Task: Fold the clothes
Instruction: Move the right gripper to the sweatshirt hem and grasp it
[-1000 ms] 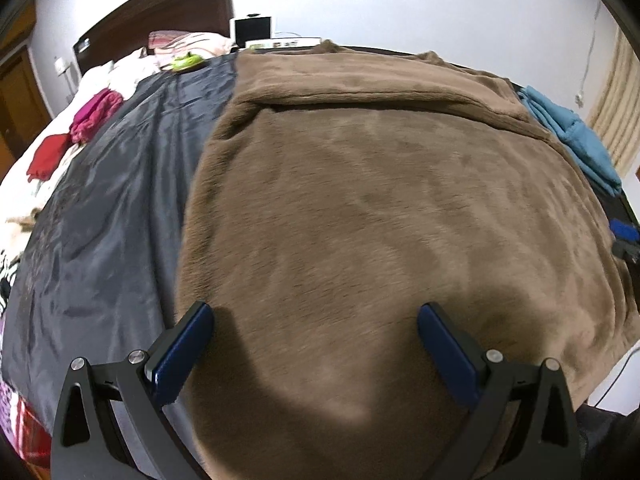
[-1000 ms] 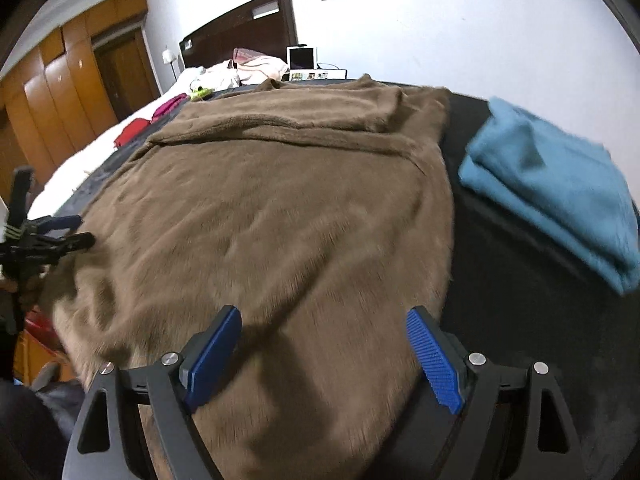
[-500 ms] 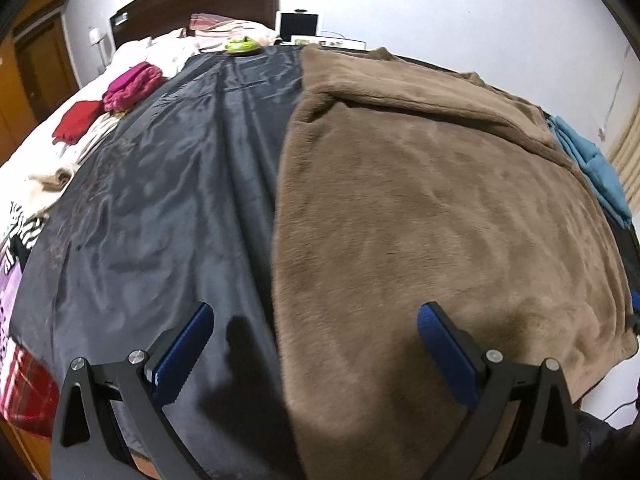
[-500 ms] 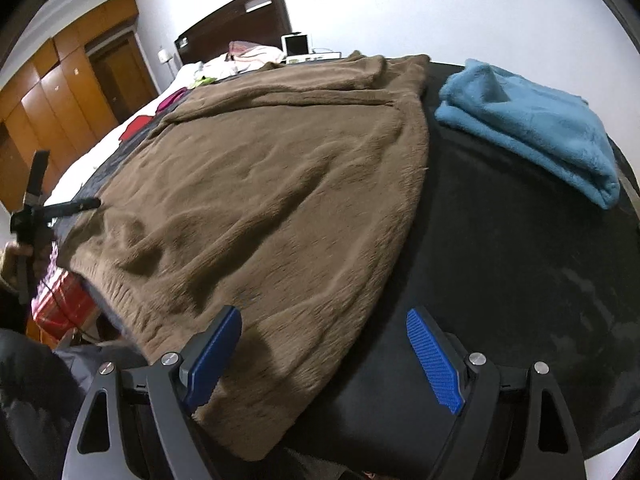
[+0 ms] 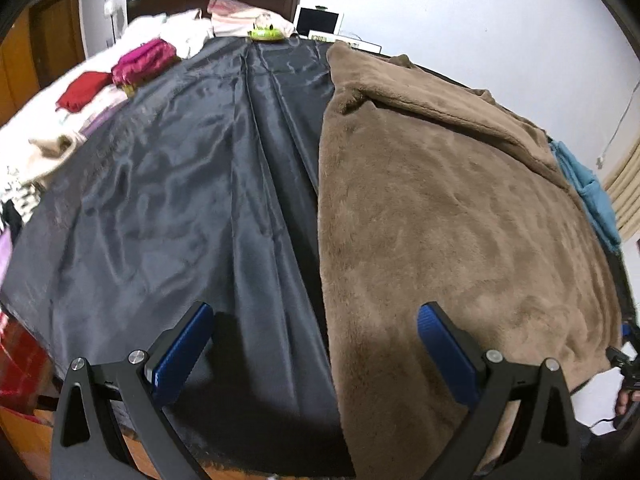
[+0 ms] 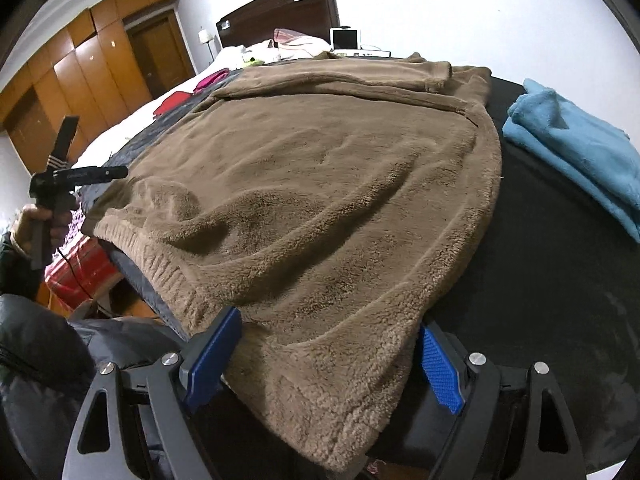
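Note:
A large brown fleece garment (image 5: 440, 220) lies spread flat on the bed, its folded part at the far end. My left gripper (image 5: 316, 344) is open above the garment's left edge, one finger over the brown fleece and the other over dark grey satin cloth (image 5: 180, 200). My right gripper (image 6: 326, 364) is open at the near right corner of the brown garment (image 6: 320, 200). The hem droops between its blue pads (image 6: 440, 372), which do not press on it. A hand (image 6: 36, 220) at the left holds the other gripper.
A folded blue fleece (image 6: 572, 152) lies on the black surface (image 6: 540, 280) to the right. Red (image 5: 84, 90) and magenta (image 5: 144, 60) clothes sit on white bedding at far left. A dark headboard (image 6: 280, 12) and a wooden wardrobe (image 6: 80, 72) stand behind.
The left view has swung from over the brown garment to its left edge, showing more grey cloth. The right gripper has drawn back to the near hem, which now hangs between its fingers.

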`<state>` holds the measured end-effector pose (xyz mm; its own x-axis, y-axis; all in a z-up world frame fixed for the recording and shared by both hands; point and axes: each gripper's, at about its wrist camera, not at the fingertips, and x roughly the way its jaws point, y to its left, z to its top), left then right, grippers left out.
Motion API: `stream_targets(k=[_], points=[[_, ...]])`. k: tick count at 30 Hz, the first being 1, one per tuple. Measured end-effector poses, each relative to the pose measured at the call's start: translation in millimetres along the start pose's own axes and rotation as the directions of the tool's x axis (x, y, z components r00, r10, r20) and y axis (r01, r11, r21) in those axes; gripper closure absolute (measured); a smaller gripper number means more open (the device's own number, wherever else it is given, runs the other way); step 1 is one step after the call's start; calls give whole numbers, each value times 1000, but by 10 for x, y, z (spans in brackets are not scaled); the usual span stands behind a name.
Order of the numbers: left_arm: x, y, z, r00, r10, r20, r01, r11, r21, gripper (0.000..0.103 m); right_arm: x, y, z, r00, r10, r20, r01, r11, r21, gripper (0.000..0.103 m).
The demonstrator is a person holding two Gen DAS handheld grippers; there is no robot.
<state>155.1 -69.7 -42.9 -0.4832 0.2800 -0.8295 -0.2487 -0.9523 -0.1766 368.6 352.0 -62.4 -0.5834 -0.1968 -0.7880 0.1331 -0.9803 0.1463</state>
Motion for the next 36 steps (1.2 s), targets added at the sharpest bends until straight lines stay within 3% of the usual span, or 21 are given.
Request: stream_targets(k=[5,9,17,19,21,27,31,34,36], points=[[-59,-65,-97,991,-130,-27,130,992,0,1,2,1,4,1000,3,1,-3,1000,-4,16],[-61,-263,-161,979,-196,-61,200,977,71,1,33,-11,41,1000,8,8,-8,1000,4,17],[-13,-588,-219,967,-238,-89,250,954,165,1,66,76,33,999,-42,16,42,998,-40,17],[-11,-616,-224,966,-245,-85,256,952,168,4,65,75,26,999,-49,24,50,998,-43,22],[-21,-622,-235,966,-246,-79,257,951,172,13,56,83,18,998,-62,32,64,996,-58,39],[-39,-575,-224,963,-258,-70,266,953,144,36,28,45,9,999,-25,42,27,998,-58,67],[-44,-520,-214,964,-258,-66,264,956,126,45,8,-51,17,999,16,44,-16,1000,-6,74],[-34,-479,-192,965,-253,-63,258,960,104,59,8,-41,19,999,15,43,-15,1000,-6,75],[-29,-435,-179,967,-247,-60,252,964,84,76,10,-39,20,999,15,44,-15,1000,-6,75]])
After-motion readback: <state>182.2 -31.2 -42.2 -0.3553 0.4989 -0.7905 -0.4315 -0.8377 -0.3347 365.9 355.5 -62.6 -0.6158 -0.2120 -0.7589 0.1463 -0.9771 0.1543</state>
